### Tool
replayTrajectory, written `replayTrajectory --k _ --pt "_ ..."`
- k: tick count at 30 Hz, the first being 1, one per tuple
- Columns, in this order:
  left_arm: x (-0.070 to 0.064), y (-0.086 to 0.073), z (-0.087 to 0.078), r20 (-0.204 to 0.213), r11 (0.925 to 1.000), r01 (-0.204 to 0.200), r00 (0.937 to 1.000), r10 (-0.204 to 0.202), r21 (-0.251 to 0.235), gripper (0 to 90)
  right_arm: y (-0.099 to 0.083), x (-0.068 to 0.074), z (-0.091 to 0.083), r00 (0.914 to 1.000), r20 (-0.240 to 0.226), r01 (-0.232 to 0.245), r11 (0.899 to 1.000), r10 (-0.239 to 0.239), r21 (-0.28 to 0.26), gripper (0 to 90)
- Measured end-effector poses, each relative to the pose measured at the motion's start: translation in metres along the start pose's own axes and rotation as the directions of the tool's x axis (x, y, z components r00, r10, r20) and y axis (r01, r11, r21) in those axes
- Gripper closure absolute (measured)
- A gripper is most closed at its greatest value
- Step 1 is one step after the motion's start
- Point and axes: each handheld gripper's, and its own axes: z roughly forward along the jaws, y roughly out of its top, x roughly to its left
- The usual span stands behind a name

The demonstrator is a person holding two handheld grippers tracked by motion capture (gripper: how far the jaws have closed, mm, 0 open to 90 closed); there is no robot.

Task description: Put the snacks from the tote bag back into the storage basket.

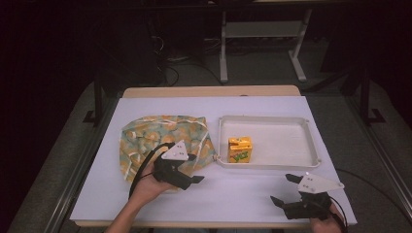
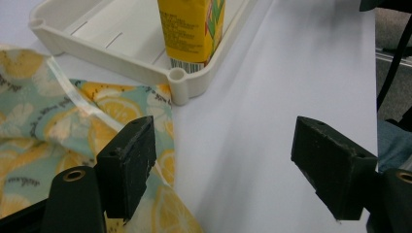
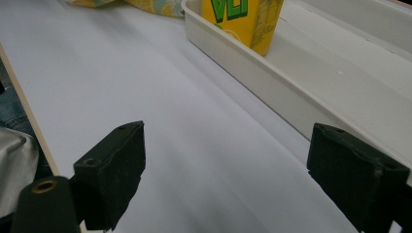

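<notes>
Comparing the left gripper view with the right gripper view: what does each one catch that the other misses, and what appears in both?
The left gripper view alone gives the lemon-print cloth's pattern lying under one jaw, the white tray's corner post, and the barcode low on the yellow juice carton. The right gripper view alone gives the carton's green lettering and the table's wooden edge. Both share the tray, the carton standing in it, the white tabletop, and open jaws.

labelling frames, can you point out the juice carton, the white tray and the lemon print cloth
juice carton (image 1: pixel 240 149), high view, on its front face
white tray (image 1: pixel 272 164), high view, on its near rim
lemon print cloth (image 1: pixel 145 133), high view, on the middle of the fabric
</notes>
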Motion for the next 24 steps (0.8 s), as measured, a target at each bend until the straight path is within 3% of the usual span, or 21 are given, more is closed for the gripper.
replayTrajectory --k 12,14,24 --pt "-0.011 -0.017 -0.012 -0.027 0.9999 0.011 0.9996 -0.011 -0.012 22.8 0.000 -0.001 -0.001 1.0000 -0.001 0.003 1.000 -0.003 -0.005 13.5" --pt "-0.011 -0.020 -0.012 -0.013 0.9992 0.035 0.9993 -0.035 -0.021 22.8 0.000 -0.001 0.000 1.0000 -0.002 0.001 1.000 -0.001 -0.002 13.5" --pt "-0.018 -0.035 -0.011 -0.030 0.9994 0.033 0.9990 -0.033 -0.006 23.4 0.001 -0.001 0.001 0.9998 -0.021 0.007 1.000 -0.007 0.011 13.4"
